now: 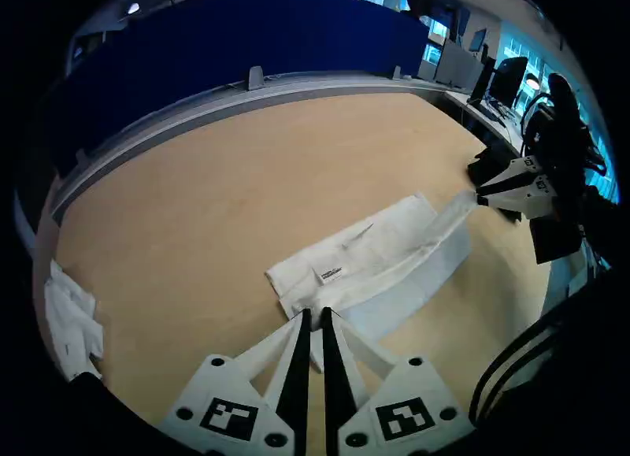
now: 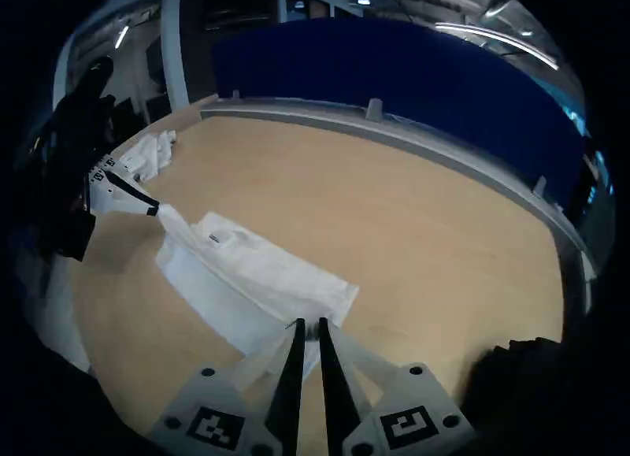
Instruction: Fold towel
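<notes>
- towel (image 1: pixel 378 255): white, partly folded, lying lengthwise on table (image 1: pixel 236 188).
- left gripper (image 1: pixel 313 320): clenched on one end corner of towel.
- right gripper (image 2: pixel 307 326): clenched on the opposite end corner.
- cloth (image 1: pixel 71 322): white, crumpled, at table edge, well apart.

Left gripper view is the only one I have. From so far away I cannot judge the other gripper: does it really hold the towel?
Observer: Yes. In the right gripper view the right gripper has its jaws closed, with only a narrow gap, on one end of the towel.
Operator: And the left gripper, seen from outside?
Observer: It pinches the opposite end. There the towel runs up off the table to its tips and casts a shadow beneath.
</notes>
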Demonstrator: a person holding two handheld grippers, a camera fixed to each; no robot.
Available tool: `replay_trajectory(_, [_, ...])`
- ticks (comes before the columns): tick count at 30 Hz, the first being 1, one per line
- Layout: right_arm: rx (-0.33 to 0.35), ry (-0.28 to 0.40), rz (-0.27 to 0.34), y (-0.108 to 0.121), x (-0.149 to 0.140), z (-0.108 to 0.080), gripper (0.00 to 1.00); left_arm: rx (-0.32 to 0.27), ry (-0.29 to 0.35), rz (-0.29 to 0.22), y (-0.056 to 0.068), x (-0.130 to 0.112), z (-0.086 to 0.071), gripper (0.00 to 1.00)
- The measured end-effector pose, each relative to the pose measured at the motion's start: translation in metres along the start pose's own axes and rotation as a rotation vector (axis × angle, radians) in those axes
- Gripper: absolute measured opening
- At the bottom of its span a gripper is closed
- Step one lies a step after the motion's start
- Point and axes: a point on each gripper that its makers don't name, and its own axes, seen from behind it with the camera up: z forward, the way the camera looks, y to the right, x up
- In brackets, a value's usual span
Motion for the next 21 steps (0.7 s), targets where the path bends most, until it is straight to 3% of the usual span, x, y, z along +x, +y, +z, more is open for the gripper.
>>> replay_trajectory(12, [-0.013,-0.04,0.039,0.007,-0.013,0.026,0.13,0.007,-0.053,0.019,-0.008,-0.01,0.029,0.1])
replay_trajectory(21, [-0.026,-0.055,0.064,0.01,-0.021,0.042,0.13,0.047,-0.058,0.023,-0.018,-0.015,0.049,0.12])
